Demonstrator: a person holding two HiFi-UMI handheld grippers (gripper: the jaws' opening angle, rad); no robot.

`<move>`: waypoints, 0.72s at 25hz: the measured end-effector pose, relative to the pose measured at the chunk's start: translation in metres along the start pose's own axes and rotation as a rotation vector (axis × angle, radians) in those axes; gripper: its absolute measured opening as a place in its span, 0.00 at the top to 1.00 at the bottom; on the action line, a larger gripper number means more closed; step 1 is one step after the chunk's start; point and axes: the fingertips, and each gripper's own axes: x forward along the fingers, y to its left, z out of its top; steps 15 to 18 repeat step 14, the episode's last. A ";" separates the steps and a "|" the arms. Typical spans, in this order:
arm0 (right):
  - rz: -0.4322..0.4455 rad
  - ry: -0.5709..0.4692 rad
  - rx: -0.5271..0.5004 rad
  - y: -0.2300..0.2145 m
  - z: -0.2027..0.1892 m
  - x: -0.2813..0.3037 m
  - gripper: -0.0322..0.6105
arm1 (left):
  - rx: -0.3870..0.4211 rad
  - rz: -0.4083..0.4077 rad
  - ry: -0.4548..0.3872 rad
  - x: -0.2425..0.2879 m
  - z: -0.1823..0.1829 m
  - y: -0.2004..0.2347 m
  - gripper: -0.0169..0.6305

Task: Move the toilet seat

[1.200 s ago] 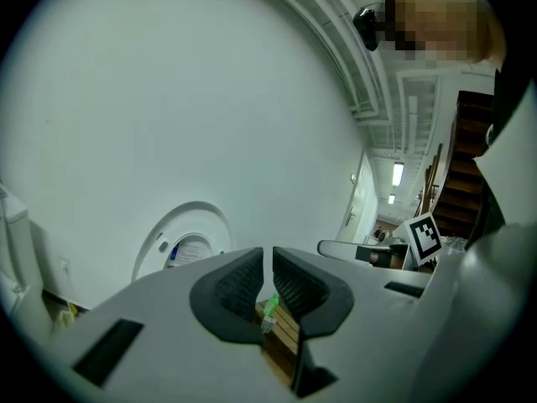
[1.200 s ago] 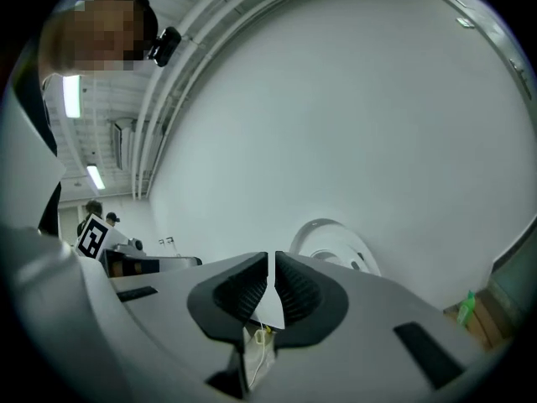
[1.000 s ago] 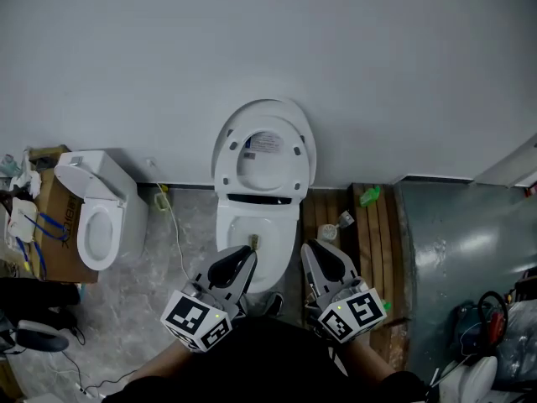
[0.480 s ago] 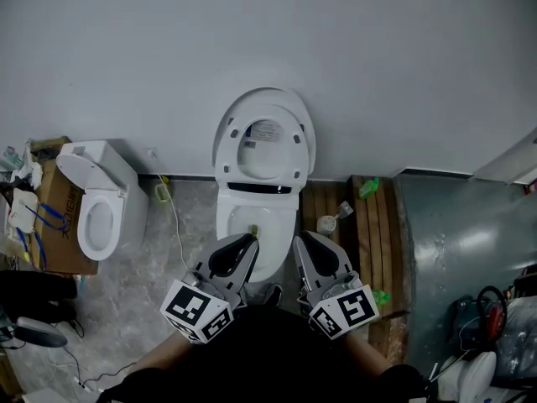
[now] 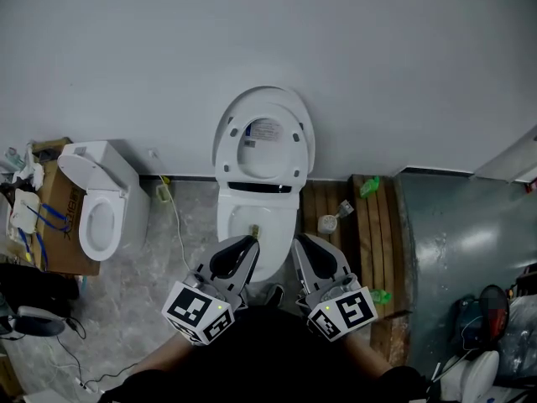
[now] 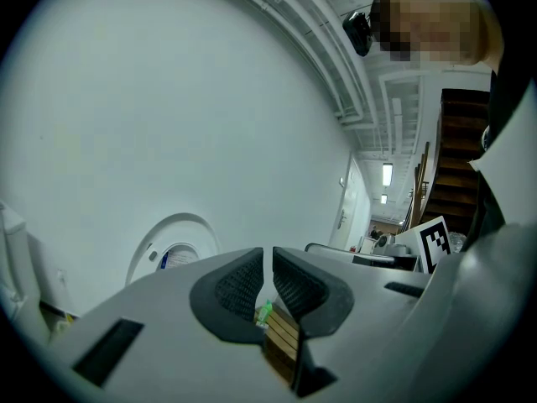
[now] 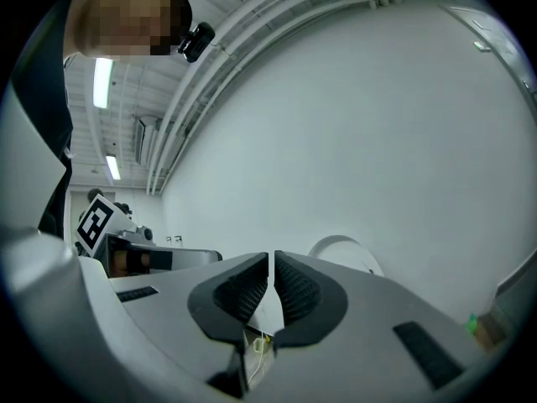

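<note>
A white toilet stands against the wall in the head view. Its seat and lid are raised upright, and the bowl below them is uncovered. My left gripper hovers over the bowl's near edge, shut with nothing between its pads. My right gripper sits beside it at the bowl's right front, also shut and empty. Neither touches the seat. In the left gripper view the shut left gripper points toward the raised lid. The right gripper sees the lid to its right.
A second, smaller toilet stands at the left beside a cardboard box. A thin cable runs across the floor between the toilets. A wooden pallet with a small bottle lies right of the bowl. Tools lie at bottom right.
Both grippers have drifted a little toward the bowl, the right one slightly leftward. Their jaws stay shut, and the seat and lid remain raised.
</note>
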 end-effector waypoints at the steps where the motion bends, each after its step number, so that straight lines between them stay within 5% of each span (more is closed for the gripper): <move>1: -0.003 -0.001 0.003 -0.001 -0.001 -0.001 0.87 | 0.000 0.001 0.004 0.001 -0.001 0.000 0.90; 18: -0.008 -0.006 0.044 -0.027 -0.004 -0.006 0.87 | 0.006 0.025 0.027 0.023 -0.006 -0.001 0.90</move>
